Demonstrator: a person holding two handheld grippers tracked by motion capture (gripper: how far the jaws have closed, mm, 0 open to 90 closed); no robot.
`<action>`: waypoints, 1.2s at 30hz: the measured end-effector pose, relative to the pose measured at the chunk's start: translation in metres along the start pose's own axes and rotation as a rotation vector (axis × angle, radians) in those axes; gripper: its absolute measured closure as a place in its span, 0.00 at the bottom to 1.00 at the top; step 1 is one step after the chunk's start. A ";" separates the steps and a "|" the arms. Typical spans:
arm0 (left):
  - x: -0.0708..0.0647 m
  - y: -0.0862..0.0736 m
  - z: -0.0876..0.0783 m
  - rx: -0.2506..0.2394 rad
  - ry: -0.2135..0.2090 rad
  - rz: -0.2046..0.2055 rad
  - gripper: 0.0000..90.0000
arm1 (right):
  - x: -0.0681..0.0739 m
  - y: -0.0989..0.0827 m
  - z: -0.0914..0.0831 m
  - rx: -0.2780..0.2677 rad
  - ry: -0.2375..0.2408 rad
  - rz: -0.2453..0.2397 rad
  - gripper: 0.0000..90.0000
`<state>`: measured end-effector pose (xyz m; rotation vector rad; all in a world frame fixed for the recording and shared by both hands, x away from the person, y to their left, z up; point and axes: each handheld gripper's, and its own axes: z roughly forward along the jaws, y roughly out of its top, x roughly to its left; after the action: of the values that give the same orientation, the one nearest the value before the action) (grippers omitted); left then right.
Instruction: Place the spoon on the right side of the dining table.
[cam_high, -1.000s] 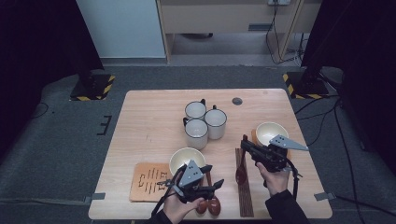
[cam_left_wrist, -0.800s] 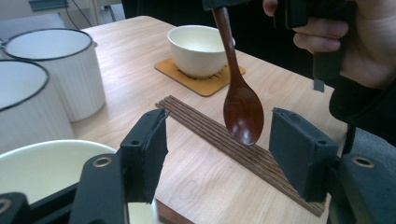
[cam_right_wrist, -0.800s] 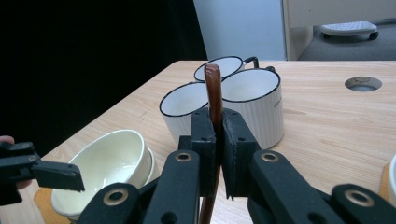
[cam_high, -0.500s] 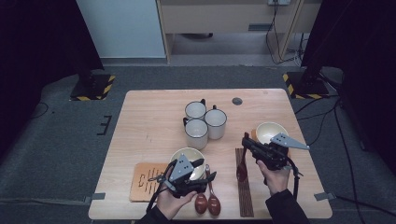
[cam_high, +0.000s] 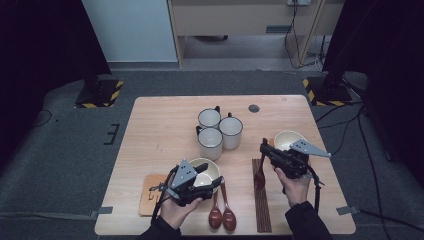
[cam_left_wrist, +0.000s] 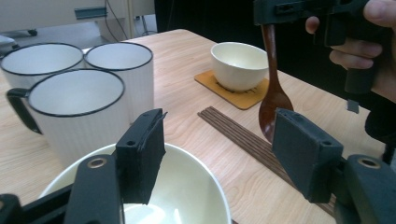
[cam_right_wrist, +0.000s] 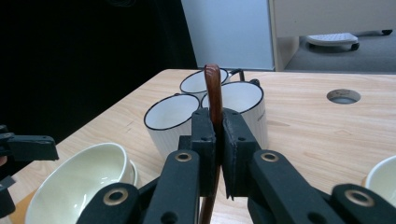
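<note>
My right gripper (cam_high: 264, 146) is shut on the handle of a dark brown spoon (cam_high: 259, 176), which hangs bowl-down over the near right of the table. In the right gripper view the jaws (cam_right_wrist: 215, 116) clamp the handle (cam_right_wrist: 212, 84) upright. My left gripper (cam_high: 210, 174) hovers at a cream bowl (cam_high: 206, 169) near the front edge. Its jaws have just opened a little further. In the left gripper view one finger (cam_left_wrist: 140, 154) is over the bowl (cam_left_wrist: 187, 196) and the other stands outside its rim, pressing nothing. Beyond it hangs the spoon (cam_left_wrist: 273, 107).
Three white mugs (cam_high: 220, 131) cluster mid-table. A second cream bowl (cam_high: 286, 139) sits on an orange coaster (cam_left_wrist: 233, 95) at the right. Dark chopsticks (cam_high: 262, 200) lie below the hanging spoon. Two brown spoons (cam_high: 222, 216) and another coaster (cam_high: 150, 189) lie at the front.
My left gripper has shifted left and slightly up, from above the two lying spoons to the near bowl. The right gripper and its spoon have kept still.
</note>
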<state>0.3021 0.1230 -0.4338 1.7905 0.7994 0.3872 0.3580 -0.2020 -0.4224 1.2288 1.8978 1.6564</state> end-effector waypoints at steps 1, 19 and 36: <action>0.003 0.000 -0.001 -0.002 0.010 -0.007 0.37 | -0.001 0.001 0.000 -0.002 -0.004 -0.001 0.94; 0.031 0.001 -0.014 -0.023 0.096 -0.052 0.35 | -0.008 0.018 0.004 -0.058 -0.034 -0.011 0.94; 0.057 -0.004 -0.024 -0.026 0.174 -0.091 0.34 | -0.016 0.030 0.009 -0.090 -0.060 -0.010 0.94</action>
<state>0.3278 0.1793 -0.4353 1.7053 0.9895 0.4955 0.3854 -0.2101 -0.4021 1.2178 1.7712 1.6615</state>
